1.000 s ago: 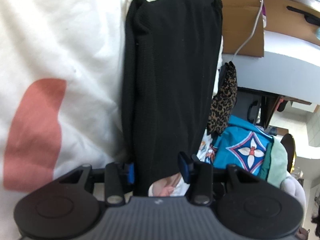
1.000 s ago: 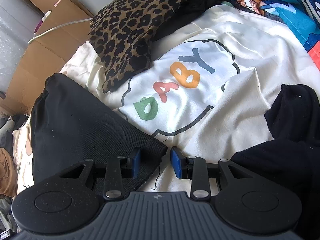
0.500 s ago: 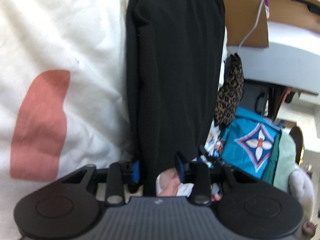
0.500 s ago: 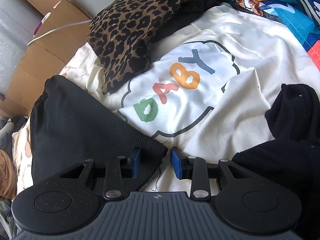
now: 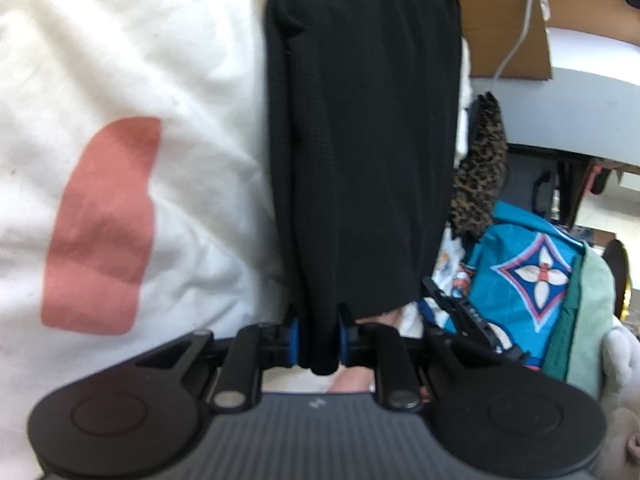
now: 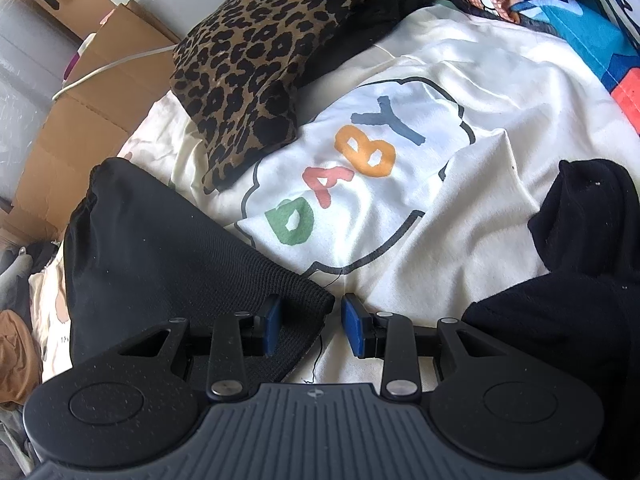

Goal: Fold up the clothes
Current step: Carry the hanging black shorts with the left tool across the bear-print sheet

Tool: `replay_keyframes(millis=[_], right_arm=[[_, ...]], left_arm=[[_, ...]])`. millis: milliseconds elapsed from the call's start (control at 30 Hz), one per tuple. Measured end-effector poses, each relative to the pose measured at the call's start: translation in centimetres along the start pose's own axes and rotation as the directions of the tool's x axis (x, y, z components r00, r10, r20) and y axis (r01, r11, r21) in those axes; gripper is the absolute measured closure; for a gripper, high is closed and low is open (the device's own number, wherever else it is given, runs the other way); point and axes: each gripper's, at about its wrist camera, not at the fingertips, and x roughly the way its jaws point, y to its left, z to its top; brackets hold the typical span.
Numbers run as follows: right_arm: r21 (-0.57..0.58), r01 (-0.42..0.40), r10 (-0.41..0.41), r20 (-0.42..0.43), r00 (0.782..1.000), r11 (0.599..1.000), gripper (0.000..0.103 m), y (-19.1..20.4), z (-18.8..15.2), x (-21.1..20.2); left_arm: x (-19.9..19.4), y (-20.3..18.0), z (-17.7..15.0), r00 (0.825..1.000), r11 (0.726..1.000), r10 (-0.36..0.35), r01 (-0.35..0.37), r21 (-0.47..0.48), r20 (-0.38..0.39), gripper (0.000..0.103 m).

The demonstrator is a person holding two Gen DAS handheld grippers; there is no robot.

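Black knit garment (image 5: pixel 360 140) runs straight ahead of the left gripper (image 5: pixel 319 340), laid lengthwise over a cream sheet (image 5: pixel 140 60). Its near edge is bunched between the 2 blue pads; jaws closing, pads pressed against the fabric on both sides. Just right of the jaws, skin of a hand (image 5: pixel 384 316) shows under the hem.

Right gripper (image 6: pixel 308 326): jaws apart, holding nothing. A corner of the black knit garment (image 6: pixel 168 264) pokes into the gap from the left, against the left pad (image 6: pixel 271 322); the right pad (image 6: pixel 354 328) stands clear of it over the cream sheet (image 6: pixel 500 92). A loose thread trails from that corner.

Only the right wrist view shows:
- "BABY" print (image 6: pixel 352 164) on the sheet, ahead of the jaws
- leopard-print cushion (image 6: pixel 256 60) face-on, ahead and left
- second dark garment (image 6: pixel 568 280), heaped to the right of the jaws

Only the left wrist view shows:
- pink patch (image 5: pixel 104 224) on the sheet, left of the jaws
- blue patterned cloth (image 5: pixel 532 264) with a flower motif, right of the jaws
- cardboard (image 5: pixel 500 20) and white cable (image 5: pixel 516 44) beyond the garment's far end
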Motion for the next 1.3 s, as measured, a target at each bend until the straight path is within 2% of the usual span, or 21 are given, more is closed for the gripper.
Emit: replay_keyframes(millis=[100, 433, 567, 633, 767, 867, 1300], right_arm=[[-0.004, -0.001, 0.001, 0.000, 1.000, 1.000, 0.063, 0.0, 0.0, 0.0], [-0.018, 0.003, -0.003, -0.001, 1.000, 1.000, 0.063, 0.1, 0.0, 0.1], [-0.014, 0.001, -0.001, -0.001, 1.000, 1.000, 0.063, 0.1, 0.1, 0.1], [-0.010, 0.002, -0.002, -0.002, 1.000, 1.000, 0.063, 0.1, 0.1, 0.0], [0.004, -0.008, 0.008, -0.001, 1.000, 1.000, 0.064, -0.1, 0.1, -0.3], [0.011, -0.021, 0.021, -0.004, 1.000, 1.000, 0.063, -0.3, 0.1, -0.5], [-0.106, -0.067, 0.065, -0.024, 0.998, 0.992, 0.063, 1.6, -0.7, -0.6]], left_arm=[[0.6, 0.7, 0.0, 0.998, 0.998, 0.059, -0.059, -0.004, 0.009, 0.084], [1.5, 1.7, 0.6, 0.999, 0.999, 0.038, -0.038, -0.023, -0.007, 0.083], [1.4, 1.2, 0.4, 0.998, 0.998, 0.057, -0.057, -0.009, -0.001, 0.083], [1.4, 0.8, 0.3, 0.997, 0.997, 0.072, -0.072, 0.001, 0.008, 0.092], [1.0, 0.5, 0.1, 0.996, 0.996, 0.087, -0.086, -0.019, 0.021, 0.094], [0.4, -0.5, 0.0, 0.993, 0.994, 0.112, -0.112, 0.014, 0.025, 0.095], [-1.7, -3.7, 0.4, 0.971, 0.966, 0.233, -0.237, 0.099, 0.049, 0.095]])
